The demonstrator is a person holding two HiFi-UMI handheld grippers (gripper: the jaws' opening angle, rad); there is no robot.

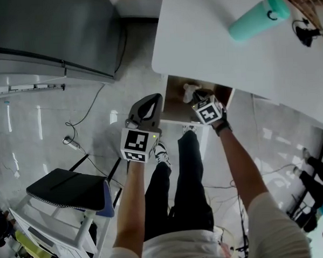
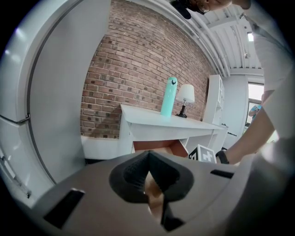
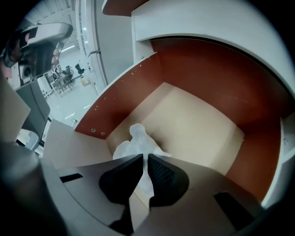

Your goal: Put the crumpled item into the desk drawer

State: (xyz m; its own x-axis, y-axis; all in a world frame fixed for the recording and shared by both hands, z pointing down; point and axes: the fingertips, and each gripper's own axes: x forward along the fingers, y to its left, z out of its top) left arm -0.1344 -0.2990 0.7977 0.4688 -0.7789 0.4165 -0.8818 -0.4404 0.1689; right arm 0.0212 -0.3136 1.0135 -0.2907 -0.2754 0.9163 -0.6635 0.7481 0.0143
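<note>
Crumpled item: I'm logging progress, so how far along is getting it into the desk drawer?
Done: the drawer stands open, and the right gripper is down between its walls. In hand: its jaws are shut on the crumpled item, a white wad over the drawer floor. Left: letting go, then probably pushing the drawer shut. The left gripper, jaws together and empty, is outside the drawer.

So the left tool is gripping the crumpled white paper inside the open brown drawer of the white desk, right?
Not the left one. The right tool grips the crumpled white paper inside the open brown drawer of the white desk; the right gripper view shows the paper pinched between its jaws. The left tool is shut on nothing.
</note>
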